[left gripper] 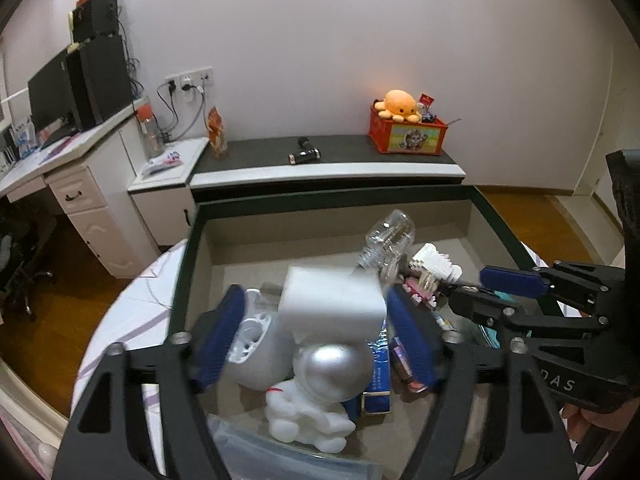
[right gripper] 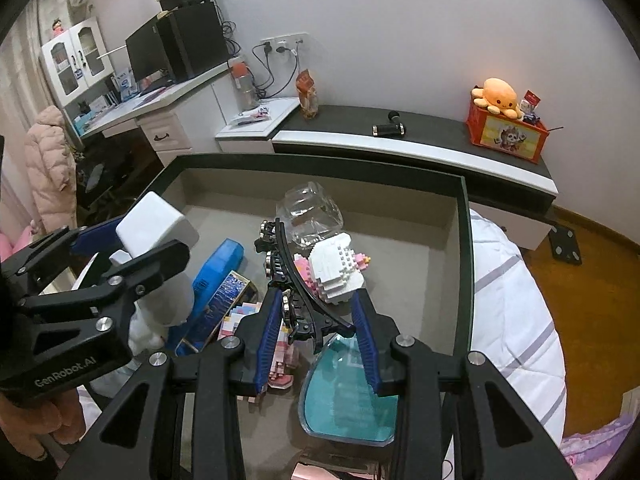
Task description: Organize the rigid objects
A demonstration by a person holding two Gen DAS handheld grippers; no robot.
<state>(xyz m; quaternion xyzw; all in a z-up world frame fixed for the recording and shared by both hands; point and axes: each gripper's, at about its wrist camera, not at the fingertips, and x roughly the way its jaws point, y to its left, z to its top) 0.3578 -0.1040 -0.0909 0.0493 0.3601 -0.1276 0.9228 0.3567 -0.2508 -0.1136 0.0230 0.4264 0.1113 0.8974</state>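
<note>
While both grippers hang over the grey storage box [right gripper: 460,216], the left gripper [left gripper: 312,332] has its fingers spread wide around a white block [left gripper: 332,300], which looks blurred and free of the pads. The right gripper [right gripper: 318,340] has its fingers slightly apart around a black hair claw [right gripper: 288,276], beside a white brick figure [right gripper: 336,268].

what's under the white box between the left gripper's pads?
Under the white box: the astronaut figurine with its silver helmet, and a white perforated object to its left. The bin floor directly beneath is covered.
</note>
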